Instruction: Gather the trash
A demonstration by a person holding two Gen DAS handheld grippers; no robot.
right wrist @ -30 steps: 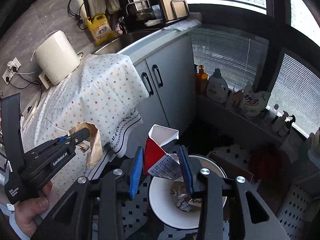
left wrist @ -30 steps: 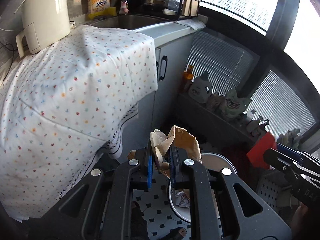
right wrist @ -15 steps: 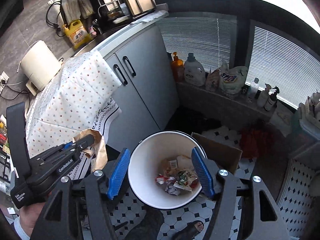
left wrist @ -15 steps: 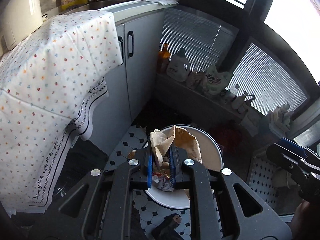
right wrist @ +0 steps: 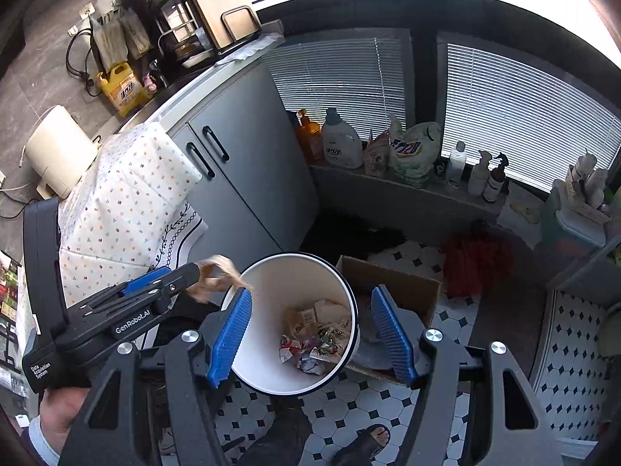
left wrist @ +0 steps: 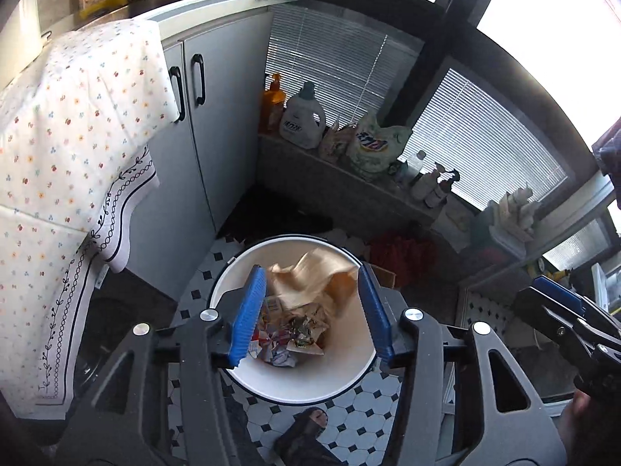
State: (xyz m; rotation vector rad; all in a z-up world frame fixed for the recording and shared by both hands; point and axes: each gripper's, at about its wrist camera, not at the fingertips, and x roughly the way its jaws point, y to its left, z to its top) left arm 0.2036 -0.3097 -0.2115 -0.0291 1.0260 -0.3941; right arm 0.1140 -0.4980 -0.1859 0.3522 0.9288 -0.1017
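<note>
A white trash bin (left wrist: 248, 268) stands on the tiled floor below both grippers, with crumpled wrappers and a carton (left wrist: 289, 332) at its bottom. My left gripper (left wrist: 313, 312) hangs over the bin and its jaws are opening. A brown paper bag (left wrist: 310, 279), blurred, is loose between the blue pads, which do not press on it. In the right wrist view the bag (right wrist: 217, 272) shows at the left gripper (right wrist: 190, 275) tips, above the bin rim (right wrist: 351, 299). My right gripper (right wrist: 310, 336) is open over the bin with nothing between its fingers, and its tips (left wrist: 539, 299) show at the right.
An open cardboard box (right wrist: 392, 283) sits right beside the bin. Grey cabinets (right wrist: 248, 178) and a dotted tablecloth (left wrist: 70, 147) stand on the left. Detergent bottles (right wrist: 341, 143) line a low ledge under the blinds. A red cloth (right wrist: 473, 260) lies behind, and a sandalled foot (right wrist: 372, 440) is near the bin.
Both grippers have swung from the tablecloth to above the bin. The right gripper opened and its red-and-white carton dropped in. The left jaws have just parted, letting go of the brown bag.
</note>
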